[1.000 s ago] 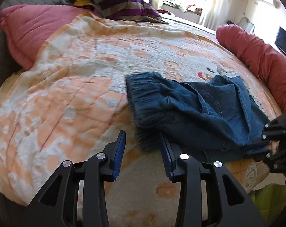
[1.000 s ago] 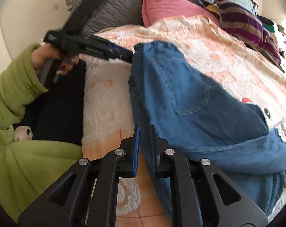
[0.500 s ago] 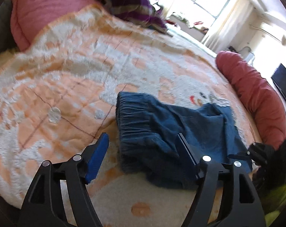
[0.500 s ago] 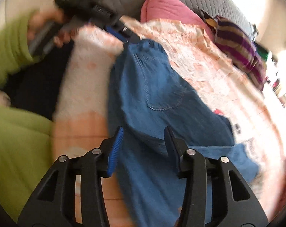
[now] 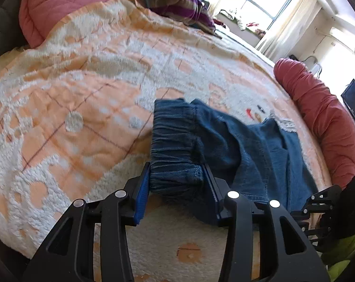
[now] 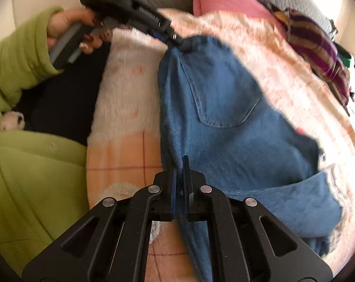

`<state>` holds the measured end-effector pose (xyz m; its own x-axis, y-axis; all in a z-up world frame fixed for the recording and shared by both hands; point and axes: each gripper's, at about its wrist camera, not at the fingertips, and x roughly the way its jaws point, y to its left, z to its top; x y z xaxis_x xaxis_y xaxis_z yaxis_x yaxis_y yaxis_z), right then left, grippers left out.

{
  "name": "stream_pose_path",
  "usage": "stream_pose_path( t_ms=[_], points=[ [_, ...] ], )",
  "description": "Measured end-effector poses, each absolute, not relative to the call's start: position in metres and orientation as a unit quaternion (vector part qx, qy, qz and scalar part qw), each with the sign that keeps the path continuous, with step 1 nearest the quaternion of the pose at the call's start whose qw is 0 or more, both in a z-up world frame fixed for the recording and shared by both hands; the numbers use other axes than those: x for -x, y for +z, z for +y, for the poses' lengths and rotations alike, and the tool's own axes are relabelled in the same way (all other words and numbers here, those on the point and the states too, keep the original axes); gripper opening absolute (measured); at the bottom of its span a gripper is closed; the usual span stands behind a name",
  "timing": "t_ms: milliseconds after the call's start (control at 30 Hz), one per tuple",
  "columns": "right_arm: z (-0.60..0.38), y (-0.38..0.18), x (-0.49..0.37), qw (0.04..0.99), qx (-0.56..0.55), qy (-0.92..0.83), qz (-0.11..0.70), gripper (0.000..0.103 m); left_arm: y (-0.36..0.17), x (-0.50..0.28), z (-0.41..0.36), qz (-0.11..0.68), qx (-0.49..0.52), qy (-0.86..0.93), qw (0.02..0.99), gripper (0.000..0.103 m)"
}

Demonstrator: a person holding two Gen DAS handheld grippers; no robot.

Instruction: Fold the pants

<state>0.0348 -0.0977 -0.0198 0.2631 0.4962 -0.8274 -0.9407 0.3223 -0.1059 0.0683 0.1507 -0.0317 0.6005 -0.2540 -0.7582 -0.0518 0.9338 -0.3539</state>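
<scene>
Blue denim pants [image 5: 236, 145] lie crumpled on an orange and white blanket [image 5: 88, 89] on the bed. My left gripper [image 5: 177, 183] is closed around the gathered elastic waistband [image 5: 175, 141], which bunches between its blue pads. In the right wrist view the pants [image 6: 224, 117] hang stretched, back pocket [image 6: 224, 103] showing. My right gripper [image 6: 180, 176] is shut on the pants' near edge. The left gripper [image 6: 175, 40] shows there at the top, gripping the waistband corner.
A pink pillow [image 5: 57, 7] and a striped pillow [image 5: 175, 0] lie at the head of the bed. A red bolster [image 5: 323, 117] runs along the right side. The person's green sleeve [image 6: 17, 58] and lap [image 6: 31, 188] are at the left.
Both grippers opened half a second ago. The left has now closed on the waistband and the right has shut on the pants' edge.
</scene>
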Motion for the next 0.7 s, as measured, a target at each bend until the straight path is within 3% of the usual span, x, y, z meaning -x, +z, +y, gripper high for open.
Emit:
stream_pose_path(
  t_ms=[67, 133, 333, 467, 633, 700],
  points=[
    [-0.102, -0.012, -0.037, 0.728, 0.288, 0.503, 0.367, 0.008, -0.023, -0.062, 0.151, 0.437, 0.156, -0.039, 0.885, 0.051],
    [-0.112, 0.003, -0.042, 0.728, 0.242, 0.522, 0.373, 0.016, -0.006, -0.053, 0.143, 0.42, 0.106, -0.011, 0.901, 0.053],
    [-0.112, 0.014, -0.06, 0.755, 0.151, 0.511, 0.382, 0.017, 0.036, -0.043, 0.1, 0.366, 0.043, -0.028, 0.929, 0.052],
    [-0.096, -0.024, -0.069, 0.731, 0.157, 0.483, 0.455, 0.018, 0.005, -0.061, 0.063, 0.412, 0.033, -0.094, 0.906, 0.052],
    [-0.125, 0.005, -0.072, 0.754, 0.123, 0.485, 0.425, 0.022, -0.035, -0.072, 0.067, 0.456, 0.042, -0.086, 0.885, 0.052],
    [-0.14, 0.017, -0.08, 0.777, 0.121, 0.462, 0.409, 0.03, -0.027, -0.072, 0.068, 0.449, 0.041, -0.086, 0.889, 0.052]
  ],
)
